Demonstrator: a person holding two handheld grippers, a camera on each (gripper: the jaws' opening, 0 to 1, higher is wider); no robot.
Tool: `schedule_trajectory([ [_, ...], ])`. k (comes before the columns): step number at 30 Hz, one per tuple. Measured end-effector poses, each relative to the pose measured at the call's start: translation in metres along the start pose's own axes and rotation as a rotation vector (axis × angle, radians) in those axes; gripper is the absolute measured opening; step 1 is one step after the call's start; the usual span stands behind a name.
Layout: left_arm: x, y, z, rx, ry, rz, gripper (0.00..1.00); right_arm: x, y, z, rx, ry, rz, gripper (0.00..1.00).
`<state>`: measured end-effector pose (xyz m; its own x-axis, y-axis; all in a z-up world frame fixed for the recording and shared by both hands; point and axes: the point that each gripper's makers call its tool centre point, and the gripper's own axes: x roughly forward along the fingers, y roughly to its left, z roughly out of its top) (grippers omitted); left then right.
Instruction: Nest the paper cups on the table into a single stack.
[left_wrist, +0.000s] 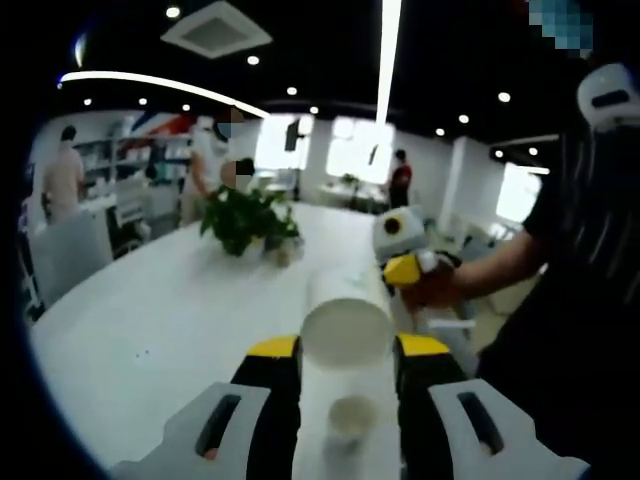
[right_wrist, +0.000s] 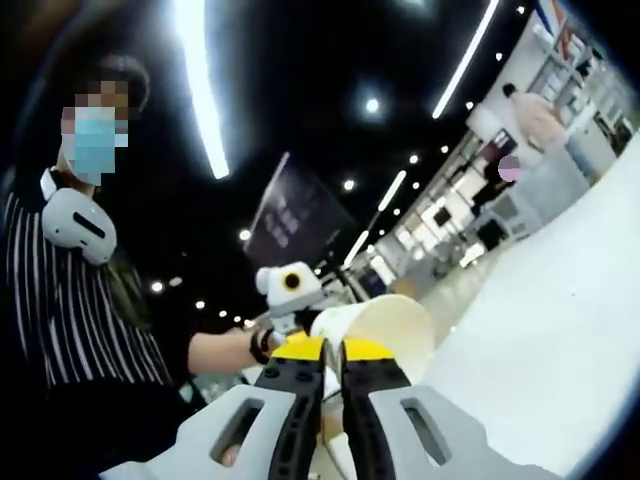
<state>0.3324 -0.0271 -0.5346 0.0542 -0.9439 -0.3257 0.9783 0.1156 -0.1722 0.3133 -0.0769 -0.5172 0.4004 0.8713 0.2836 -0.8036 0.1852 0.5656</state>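
Presently, a white paper cup (left_wrist: 346, 322) was held on its side between the jaws of the left claw (left_wrist: 348, 352), bottom toward the camera and mouth pointed away over the bench (left_wrist: 150, 320). A second, smaller-looking cup (left_wrist: 352, 415) stood upright on the bench below that claw, mouth up. In the right gripper view, another cup (right_wrist: 385, 325) was gripped by its rim in the right claw (right_wrist: 332, 352), the jaws closed nearly together on the paper wall, mouth turned toward the camera.

For the nesting step, it was judged that the two held cups should be brought onto one axis, bottom of one into mouth of the other, and pushed home with light pressure only; thin paper was expected to buckle under a hard squeeze. The rim grip on the right was judged the weaker hold.

Toward the middle of the bench a potted plant (left_wrist: 245, 222) was seen, well apart from the cups and not in the way. At the right, the person's hand (left_wrist: 440, 285) with the other gripper was noted near the held cup. Other people (left_wrist: 62, 180) stood far off.
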Motion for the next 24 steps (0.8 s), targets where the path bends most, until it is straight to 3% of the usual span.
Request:
schedule_trajectory([
  [14, -0.007, -0.007, -0.011, 0.017, -0.003, -0.008, 0.35, 0.008, 0.015, -0.004, -0.002, 0.091, 0.052, 0.0],
  [24, -0.008, -0.007, -0.023, 0.036, 0.011, 0.02, 0.35, 0.013, 0.016, -0.011, -0.055, 0.209, 0.003, 0.0],
])
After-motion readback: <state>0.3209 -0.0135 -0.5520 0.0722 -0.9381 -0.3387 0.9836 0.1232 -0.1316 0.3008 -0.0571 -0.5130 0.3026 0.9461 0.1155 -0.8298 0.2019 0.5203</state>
